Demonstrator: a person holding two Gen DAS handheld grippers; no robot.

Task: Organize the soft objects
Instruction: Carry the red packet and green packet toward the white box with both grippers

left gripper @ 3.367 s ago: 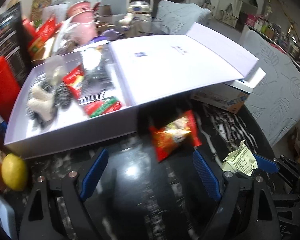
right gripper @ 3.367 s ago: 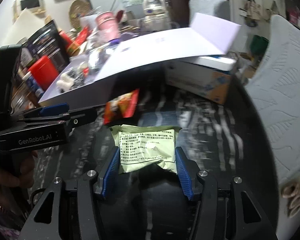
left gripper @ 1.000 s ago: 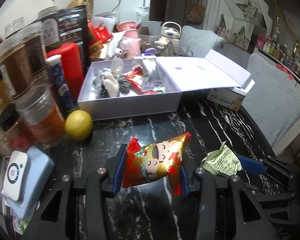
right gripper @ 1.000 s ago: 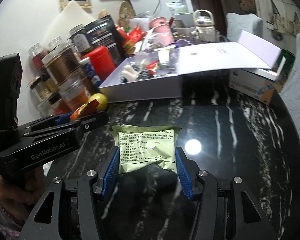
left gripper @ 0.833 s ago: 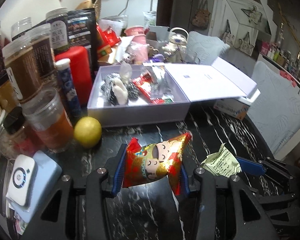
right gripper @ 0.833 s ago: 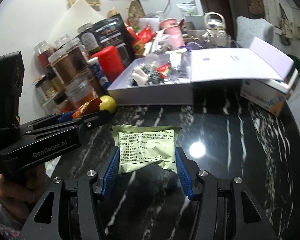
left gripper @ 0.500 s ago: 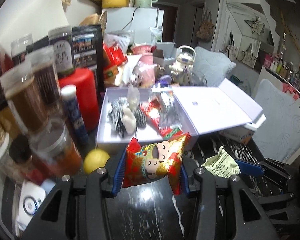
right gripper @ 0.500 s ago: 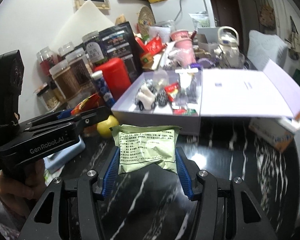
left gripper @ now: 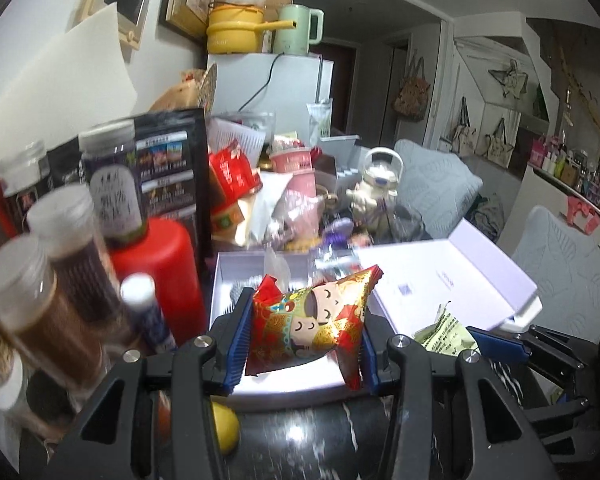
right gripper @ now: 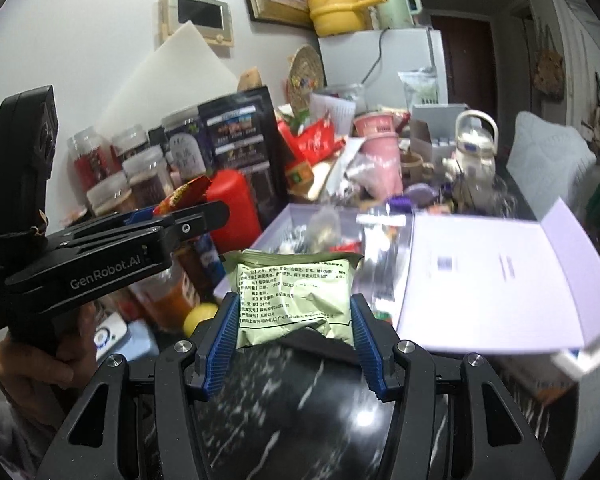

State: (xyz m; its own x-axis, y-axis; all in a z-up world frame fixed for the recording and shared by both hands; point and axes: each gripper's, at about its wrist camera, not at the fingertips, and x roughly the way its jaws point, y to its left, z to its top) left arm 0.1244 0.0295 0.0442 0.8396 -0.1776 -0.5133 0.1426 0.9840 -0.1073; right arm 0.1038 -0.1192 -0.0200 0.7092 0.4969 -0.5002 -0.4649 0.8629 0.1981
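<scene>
The left gripper (left gripper: 302, 338) pinches a red cartoon snack packet (left gripper: 312, 322) and the right gripper (right gripper: 292, 322) a green sachet (right gripper: 294, 296), both carried clear of the table, apparently toward the open white box (left gripper: 220, 280) just beyond the jaws.

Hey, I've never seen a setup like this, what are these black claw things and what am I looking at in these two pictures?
They are hand-held two-finger grippers, one per hand, each carrying a wide-angle camera looking along its fingers. One picture comes from each. The left gripper is clamped on a red and gold foil snack packet. The right gripper is clamped on a pale green printed sachet. Both hang above a black marbled table, facing an open lavender box with small items inside. A yellow lemon and jars stand nearby.
</scene>
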